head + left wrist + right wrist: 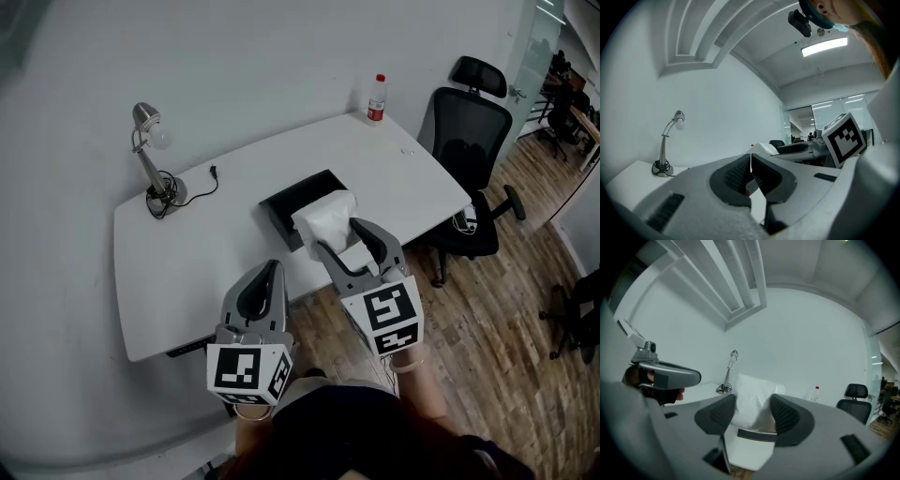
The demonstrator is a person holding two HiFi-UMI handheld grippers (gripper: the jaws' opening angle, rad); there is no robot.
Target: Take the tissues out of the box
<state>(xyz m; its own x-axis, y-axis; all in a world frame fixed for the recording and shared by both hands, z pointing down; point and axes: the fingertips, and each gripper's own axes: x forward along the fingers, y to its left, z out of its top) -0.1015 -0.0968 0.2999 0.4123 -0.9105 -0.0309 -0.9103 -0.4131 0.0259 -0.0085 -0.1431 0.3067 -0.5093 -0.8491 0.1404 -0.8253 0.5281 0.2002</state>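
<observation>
Upper left, the lamp [150,159] is seen near the table's [187,272] far edge, with bare top left in front of it. Lower centre, the left gripper [270,270] is held over the near edge, jaws pressed together, empty. Mid-frame, the tissues [325,214] are gripped by the right gripper [339,234] over the box's [286,202] near end. At the right, a bottle [377,98] is set at the far corner, with a chair [466,141] just beyond.

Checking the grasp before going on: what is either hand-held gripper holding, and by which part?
The right hand-held gripper clamps the tissues by their two opposite sides. The left hand-held gripper is shut and holds nothing.
</observation>
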